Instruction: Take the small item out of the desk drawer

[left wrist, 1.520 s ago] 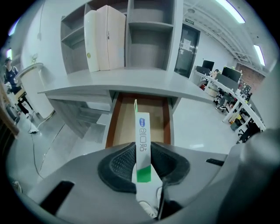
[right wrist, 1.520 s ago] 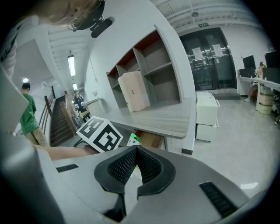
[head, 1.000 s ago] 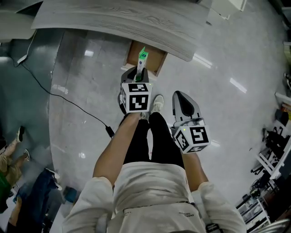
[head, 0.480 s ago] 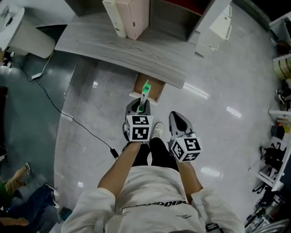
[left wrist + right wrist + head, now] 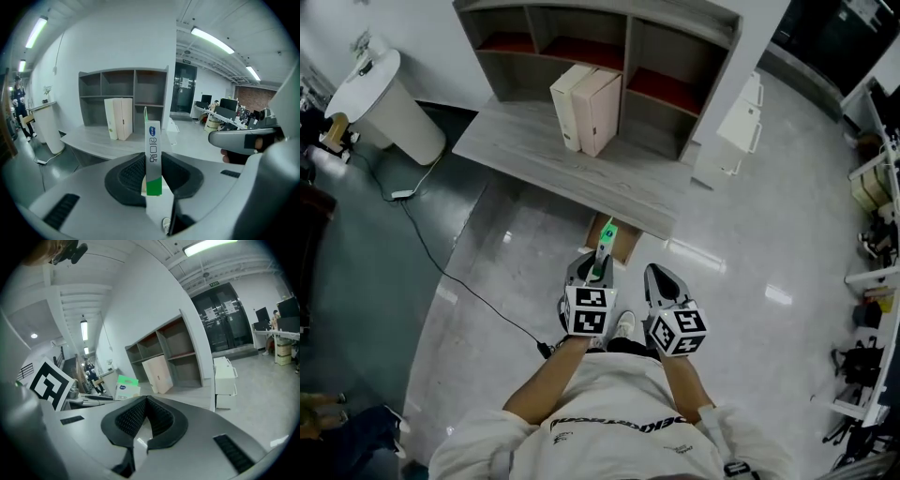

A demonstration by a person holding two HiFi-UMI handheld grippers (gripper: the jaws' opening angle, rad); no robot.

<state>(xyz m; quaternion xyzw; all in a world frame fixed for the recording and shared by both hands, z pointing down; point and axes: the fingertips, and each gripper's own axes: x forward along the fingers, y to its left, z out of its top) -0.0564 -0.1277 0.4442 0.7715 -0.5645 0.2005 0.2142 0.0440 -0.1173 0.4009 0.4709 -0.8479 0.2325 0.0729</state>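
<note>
Place: an open-plan office with a polished pale grey floor.
Desk: a grey wood-grain desk (image 5: 534,150) stands just ahead of the left claw (image 5: 593,265).
Shelving: an open grey shelf unit (image 5: 675,42) sits at the desk's far edge, with two pale box files (image 5: 586,108) upright beyond the left claw.
Drawers: a white drawer pedestal (image 5: 739,127) stands ahead and to the right of the right claw (image 5: 659,277).
Workstations: desks with monitors (image 5: 228,104) show far off to the left claw's right.
Doors: dark glass doors (image 5: 185,93) lie beyond the shelving.
Lighting: strip lights (image 5: 212,40) run along the ceiling above.
Floor cable: a black cable (image 5: 459,272) trails to the left claw's left.
</note>
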